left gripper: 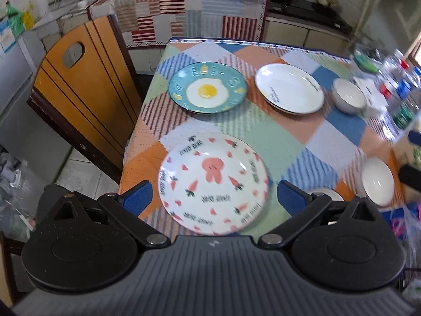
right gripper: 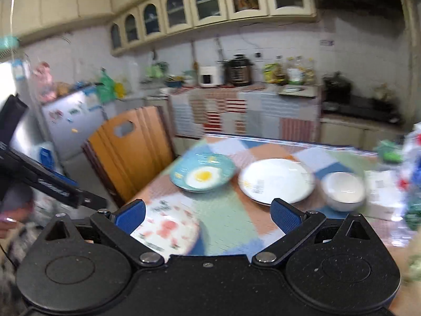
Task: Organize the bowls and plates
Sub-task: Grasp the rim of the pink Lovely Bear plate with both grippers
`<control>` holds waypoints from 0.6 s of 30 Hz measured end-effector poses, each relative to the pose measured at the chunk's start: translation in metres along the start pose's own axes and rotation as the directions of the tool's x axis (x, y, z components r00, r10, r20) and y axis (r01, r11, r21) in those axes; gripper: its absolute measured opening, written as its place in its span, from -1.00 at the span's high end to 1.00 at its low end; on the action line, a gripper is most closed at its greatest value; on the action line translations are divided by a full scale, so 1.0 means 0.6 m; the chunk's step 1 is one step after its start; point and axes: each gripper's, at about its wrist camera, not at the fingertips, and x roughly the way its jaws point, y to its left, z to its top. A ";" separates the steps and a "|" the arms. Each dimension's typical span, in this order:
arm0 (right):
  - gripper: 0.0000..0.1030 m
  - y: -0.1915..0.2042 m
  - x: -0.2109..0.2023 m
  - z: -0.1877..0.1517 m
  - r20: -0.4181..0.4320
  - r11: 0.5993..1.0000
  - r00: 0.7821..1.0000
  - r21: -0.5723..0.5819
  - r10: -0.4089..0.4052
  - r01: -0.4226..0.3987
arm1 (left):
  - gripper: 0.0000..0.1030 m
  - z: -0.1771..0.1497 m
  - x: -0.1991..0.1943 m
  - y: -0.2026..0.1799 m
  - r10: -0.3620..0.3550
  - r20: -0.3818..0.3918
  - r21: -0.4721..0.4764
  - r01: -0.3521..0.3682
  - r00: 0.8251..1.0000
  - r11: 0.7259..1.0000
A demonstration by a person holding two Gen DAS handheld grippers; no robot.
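Observation:
A white plate with pink bear and carrot prints (left gripper: 213, 183) lies on the table's near left. My left gripper (left gripper: 214, 197) is open, one blue pad on each side of it, above it. Beyond lie a teal fried-egg plate (left gripper: 208, 87), a plain white plate (left gripper: 289, 87) and a white bowl (left gripper: 348, 95). Another white bowl (left gripper: 377, 180) sits at the near right, a third bowl (left gripper: 325, 193) partly hidden behind my right pad. My right gripper (right gripper: 208, 217) is open and empty, higher over the table; it sees the bear plate (right gripper: 168, 230), egg plate (right gripper: 202, 172), white plate (right gripper: 276, 180) and bowl (right gripper: 343, 189).
The table has a patchwork cloth (left gripper: 263, 137). An orange wooden chair (left gripper: 86, 89) stands at its left. Several bottles (left gripper: 400, 92) crowd the right edge, with a white box (right gripper: 381, 192) beside the far bowl. A kitchen counter (left gripper: 189, 8) runs behind.

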 end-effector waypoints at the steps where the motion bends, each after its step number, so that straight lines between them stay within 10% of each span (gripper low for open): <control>1: -0.99 -0.005 0.023 0.003 -0.025 0.999 0.999 0.025 0.041 -0.041 | -0.99 0.004 0.015 0.014 -0.006 -0.005 -0.004 0.006 1.000 1.000; 10: -0.83 -0.002 0.189 -0.006 -0.277 0.973 0.936 0.136 0.217 -0.185 | -0.77 0.017 0.154 0.104 -0.075 -0.098 0.028 0.078 0.992 0.997; 18: -0.60 -0.022 0.304 -0.053 -0.455 0.949 0.849 0.276 0.269 -0.153 | -0.58 0.001 0.257 0.139 -0.100 -0.250 -0.001 0.103 0.963 0.995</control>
